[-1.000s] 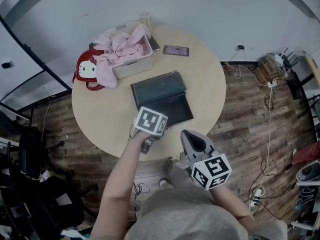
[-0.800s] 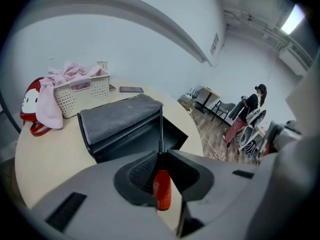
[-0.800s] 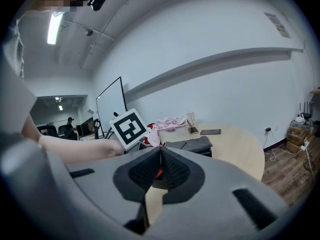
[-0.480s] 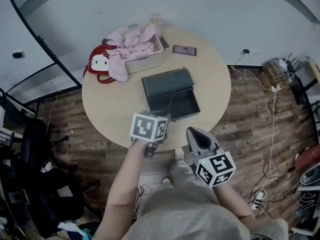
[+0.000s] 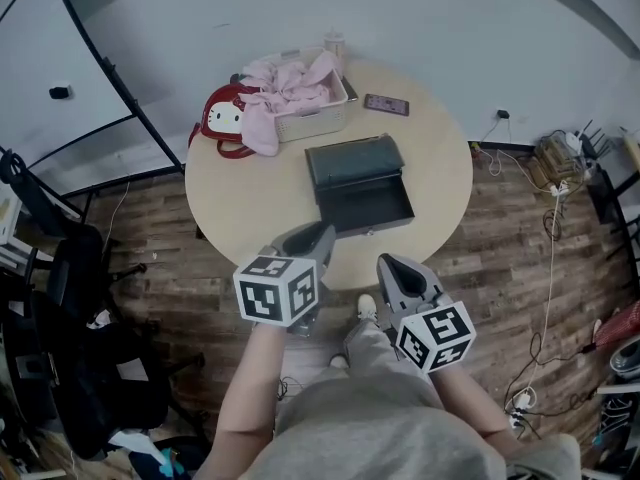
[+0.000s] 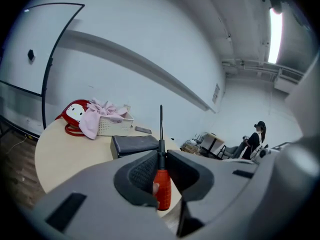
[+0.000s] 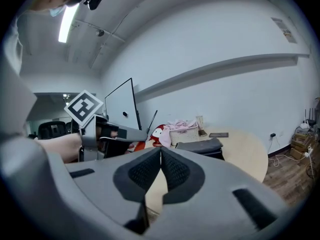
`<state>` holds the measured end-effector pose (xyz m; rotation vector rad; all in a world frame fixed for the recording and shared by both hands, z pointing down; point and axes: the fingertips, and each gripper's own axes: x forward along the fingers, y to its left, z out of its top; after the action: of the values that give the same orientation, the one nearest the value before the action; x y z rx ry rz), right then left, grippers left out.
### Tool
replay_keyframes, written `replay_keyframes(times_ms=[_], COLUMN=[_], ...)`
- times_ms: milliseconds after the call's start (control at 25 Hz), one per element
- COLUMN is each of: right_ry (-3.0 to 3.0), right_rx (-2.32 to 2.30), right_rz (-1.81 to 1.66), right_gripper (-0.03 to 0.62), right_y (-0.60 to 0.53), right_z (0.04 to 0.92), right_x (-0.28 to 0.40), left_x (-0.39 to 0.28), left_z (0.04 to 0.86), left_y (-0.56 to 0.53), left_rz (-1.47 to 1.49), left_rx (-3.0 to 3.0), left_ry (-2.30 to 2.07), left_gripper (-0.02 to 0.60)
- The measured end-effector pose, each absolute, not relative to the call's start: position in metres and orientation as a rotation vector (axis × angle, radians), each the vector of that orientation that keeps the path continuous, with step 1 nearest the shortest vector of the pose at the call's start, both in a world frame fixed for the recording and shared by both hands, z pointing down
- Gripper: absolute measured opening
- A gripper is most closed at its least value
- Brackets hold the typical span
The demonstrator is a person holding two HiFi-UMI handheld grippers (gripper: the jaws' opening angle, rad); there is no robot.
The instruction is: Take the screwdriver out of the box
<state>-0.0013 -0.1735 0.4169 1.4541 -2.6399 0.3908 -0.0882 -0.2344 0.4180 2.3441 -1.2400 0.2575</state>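
A screwdriver [image 6: 161,186] with a red handle and a thin black shaft stands upright between the pads of my left gripper [image 6: 161,156], which is shut on it. In the head view the left gripper [image 5: 310,240] hovers at the near edge of the round table [image 5: 250,198], in front of the dark open box [image 5: 352,156]. The box's lid leans back and its inside looks bare. My right gripper [image 5: 392,268] hangs beside the left one, off the table's edge. Its jaws [image 7: 161,151] are shut with nothing in them. The right gripper view shows the left gripper [image 7: 110,134] and the screwdriver's shaft [image 7: 151,119].
At the table's far side stand a white basket [image 5: 318,118] with a pink cloth [image 5: 290,88], a red bag [image 5: 225,118], a phone [image 5: 386,104] and a cup [image 5: 334,43]. Office chairs [image 5: 70,268] stand left, cables [image 5: 560,158] right. A person [image 6: 255,139] sits far off.
My left gripper has risen with the screwdriver and drawn back from the table toward my body, tilting up. The right gripper shifted a little. The table sits farther up the head view.
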Motion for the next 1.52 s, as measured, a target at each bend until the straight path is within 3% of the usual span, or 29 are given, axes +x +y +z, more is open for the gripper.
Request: replay_keyframes(times_ms=[800,1520], right_ry=[-2.709,-2.682], right_rx=[1.402,1.455], right_rz=[0.317,0.293], right_gripper=[0.000,0.000], right_y=[-0.138,-0.139], right_z=[0.400,0.397], right_x=[-0.035,-0.020], left_x=[-0.162,-0.149], left_z=[0.392,0.383], left_y=[-0.132,-0.141], left_rz=[-0.098,-0.176], left_rx=[2.343,2.345], left_ry=[-1.395,-1.367], left_gripper=[0.055,0.055])
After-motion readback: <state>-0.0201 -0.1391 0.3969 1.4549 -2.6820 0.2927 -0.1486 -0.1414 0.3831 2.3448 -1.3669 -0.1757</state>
